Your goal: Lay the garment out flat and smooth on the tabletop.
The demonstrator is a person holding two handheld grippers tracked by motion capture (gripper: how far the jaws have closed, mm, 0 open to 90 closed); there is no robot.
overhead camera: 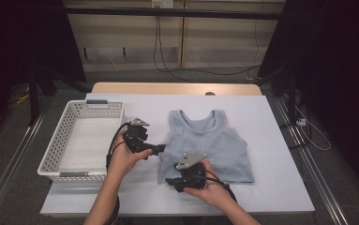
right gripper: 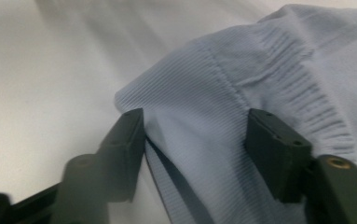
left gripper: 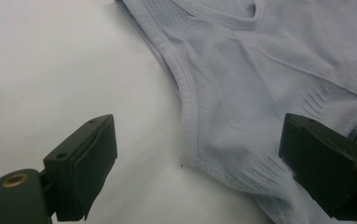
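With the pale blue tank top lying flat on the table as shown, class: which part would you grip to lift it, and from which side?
Probably the bottom hem corners of the tank top, coming in from the near edge. The ribbed hem is thicker than the body and its near-left corner is already raised between the right gripper jaws. The left gripper stands open over the left side seam.

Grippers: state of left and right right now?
Left gripper: open, fingers straddling the side edge of the tank top, not pressing it.
Right gripper: part open, a raised corner of the tank top between its fingers, not yet clamped.
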